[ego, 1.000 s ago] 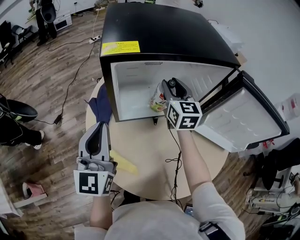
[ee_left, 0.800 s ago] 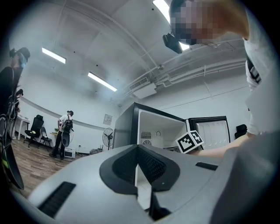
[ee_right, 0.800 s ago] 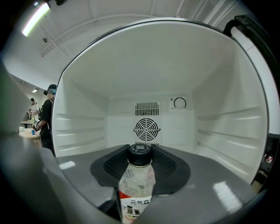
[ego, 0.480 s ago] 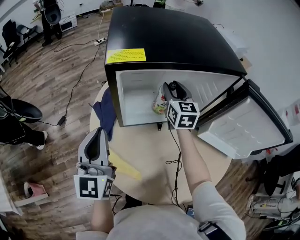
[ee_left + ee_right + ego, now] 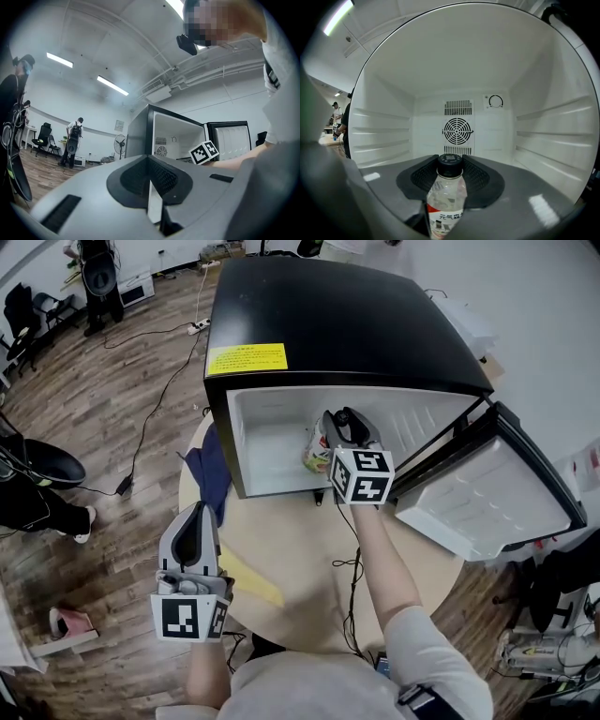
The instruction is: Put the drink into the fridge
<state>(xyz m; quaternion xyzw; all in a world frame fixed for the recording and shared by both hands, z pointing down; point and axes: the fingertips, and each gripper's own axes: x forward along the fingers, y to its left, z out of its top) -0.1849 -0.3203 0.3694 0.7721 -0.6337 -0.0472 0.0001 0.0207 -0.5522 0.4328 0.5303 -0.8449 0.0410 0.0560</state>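
While the right gripper (image 5: 450,180) clamps the drink bottle (image 5: 446,199) below its cap, just inside the fridge (image 5: 347,324) mouth, the left gripper (image 5: 194,521) hangs closed and empty outside. The plastic looks light, smooth and squashy, so a mid-body hold seems safest.

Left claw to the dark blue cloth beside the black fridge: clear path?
Probably yes. The left claw, shut and empty, points toward the dark blue cloth at the round light wooden table edge; nothing lies between them.
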